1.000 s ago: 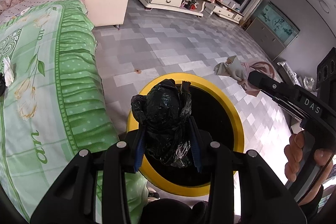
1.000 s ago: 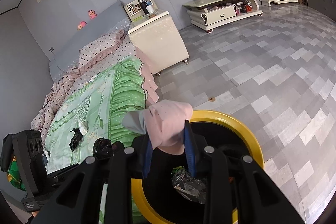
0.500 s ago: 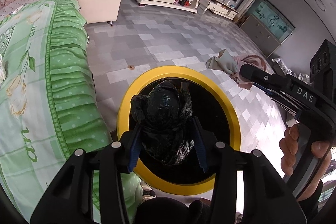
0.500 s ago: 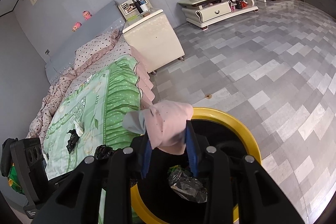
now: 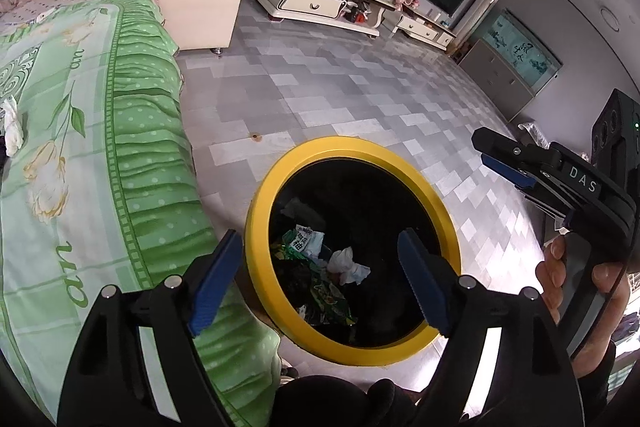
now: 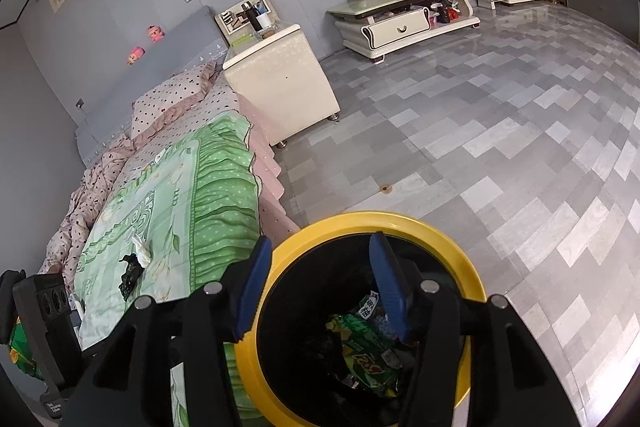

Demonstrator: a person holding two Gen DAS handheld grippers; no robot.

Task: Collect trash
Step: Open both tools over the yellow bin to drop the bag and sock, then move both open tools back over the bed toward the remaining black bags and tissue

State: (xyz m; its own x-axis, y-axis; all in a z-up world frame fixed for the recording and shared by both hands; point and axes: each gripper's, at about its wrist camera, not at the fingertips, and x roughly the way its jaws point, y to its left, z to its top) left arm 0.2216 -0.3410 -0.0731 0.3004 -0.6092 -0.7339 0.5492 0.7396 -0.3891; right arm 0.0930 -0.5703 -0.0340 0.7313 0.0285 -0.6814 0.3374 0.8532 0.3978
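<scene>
A black bin with a yellow rim (image 5: 260,195) stands on the floor against the green bedspread (image 5: 100,147). My left gripper (image 5: 320,267) hangs over its mouth, jaws opening, nothing between the blue pads. My right gripper (image 6: 320,279) hovers over the same bin rim (image 6: 440,231), jaws also opening and empty. It shows at the right of the left wrist view as the right gripper (image 5: 496,155), held by a hand (image 5: 556,275). Inside lie green wrappers (image 6: 368,351) and a white tissue (image 5: 348,263). On the bed remain a white tissue (image 6: 142,249) and a black scrap (image 6: 130,273).
A cream nightstand (image 6: 280,79) stands by the bed head, and a low white TV cabinet (image 6: 400,19) along the far wall. Grey tiled floor (image 6: 500,131) stretches beyond the bin. A grey cabinet with a fish tank (image 5: 516,67) is at the right.
The left gripper let go of the black bag and the right let go of the pink cloth. Both pairs of jaws have spread wide. Neither item is visible now.
</scene>
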